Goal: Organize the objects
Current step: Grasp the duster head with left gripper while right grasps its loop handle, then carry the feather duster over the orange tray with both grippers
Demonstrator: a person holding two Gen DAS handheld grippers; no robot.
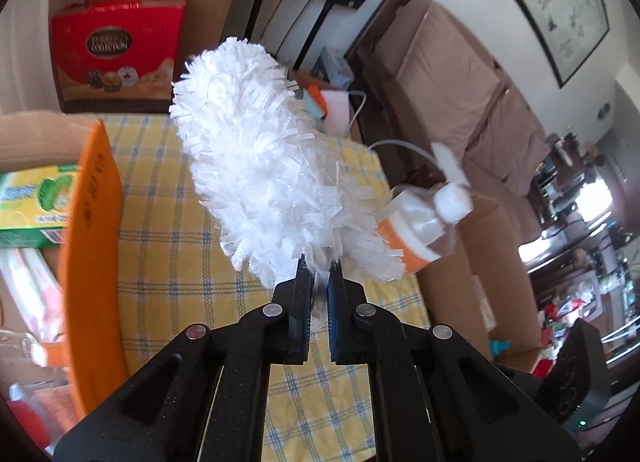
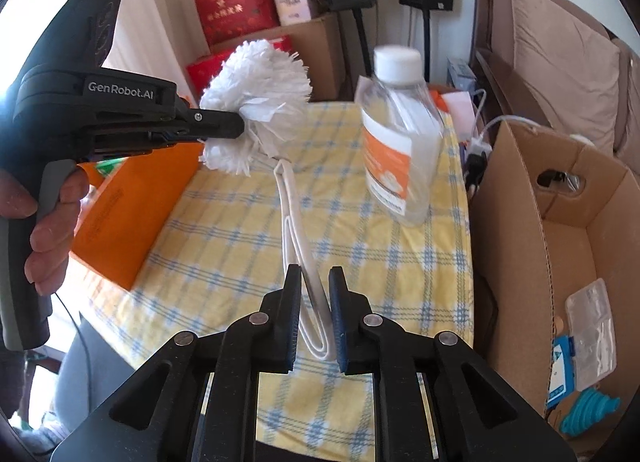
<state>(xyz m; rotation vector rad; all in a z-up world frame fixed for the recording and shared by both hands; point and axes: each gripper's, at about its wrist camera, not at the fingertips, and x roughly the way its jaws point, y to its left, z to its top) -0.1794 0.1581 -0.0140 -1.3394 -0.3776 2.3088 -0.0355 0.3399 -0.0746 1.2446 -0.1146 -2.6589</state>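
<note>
Duster (image 1: 264, 158) fluff filled the middle of the left wrist view, its white head pinched at the base between the nearly closed jaws of the left gripper (image 1: 319, 276) and lifted over the yellow checked tablecloth (image 1: 168, 254). An orange box flap (image 1: 94, 246) stood just to the left, with a green packet (image 1: 36, 202) inside the carton behind it. A clear bottle (image 1: 416, 226) with an orange label showed blurred to the right, partly hidden by the fluff.

From the right wrist view, the right gripper (image 2: 314, 282) had closed narrowly on the duster's white looped handle (image 2: 300, 230). The left gripper (image 2: 224, 127), held by a hand (image 2: 48, 230), clamped the fluffy head. The bottle (image 2: 400, 142) stood on the cloth near the table's right edge, beside an open cardboard box (image 2: 516, 230).
</note>
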